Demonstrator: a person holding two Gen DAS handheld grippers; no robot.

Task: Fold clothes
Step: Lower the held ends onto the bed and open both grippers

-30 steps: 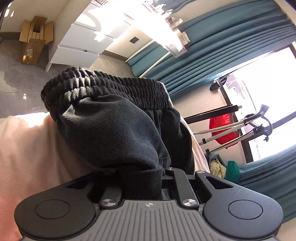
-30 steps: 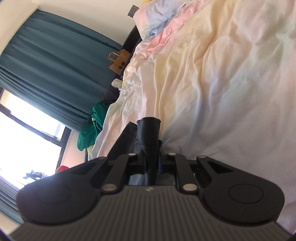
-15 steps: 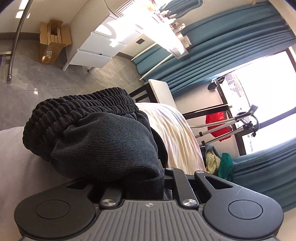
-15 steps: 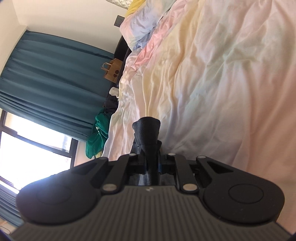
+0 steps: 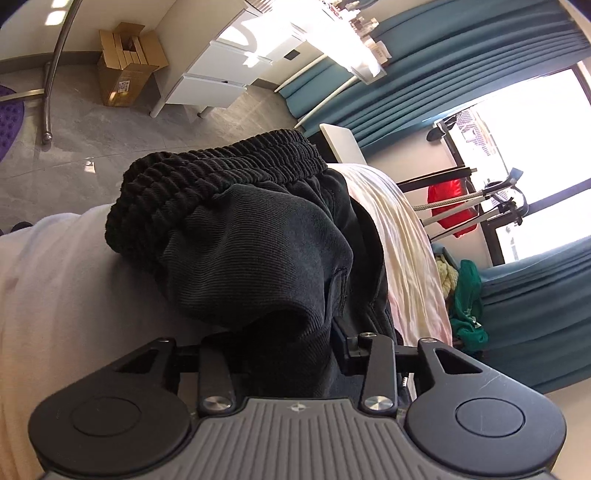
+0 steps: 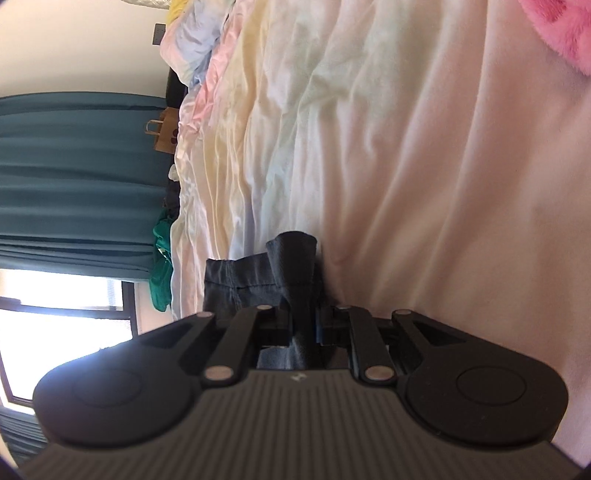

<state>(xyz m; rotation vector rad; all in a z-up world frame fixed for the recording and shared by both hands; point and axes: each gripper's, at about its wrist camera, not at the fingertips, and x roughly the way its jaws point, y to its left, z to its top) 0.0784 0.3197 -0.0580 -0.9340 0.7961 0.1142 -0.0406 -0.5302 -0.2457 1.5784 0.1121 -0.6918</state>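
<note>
Your left gripper point(image 5: 284, 347) angled down over the bed point(image 5: 55, 295), fingers just opened wide, black trousers point(image 5: 258, 258) loose between them, right gripper point(image 6: 304, 321) still pinching their hem.

Left wrist view: the left gripper point(image 5: 291, 332) has its fingertips buried under the black trousers point(image 5: 258, 251); whether the pads touch cloth cannot be told. Items on the white dresser point(image 5: 229, 74), upper centre, are washed out by glare. Right wrist view: the right gripper point(image 6: 303, 314) has its pads hidden behind a pinched dark fold. The pink plush object point(image 6: 561, 26) is cut off at the upper right corner.
</note>
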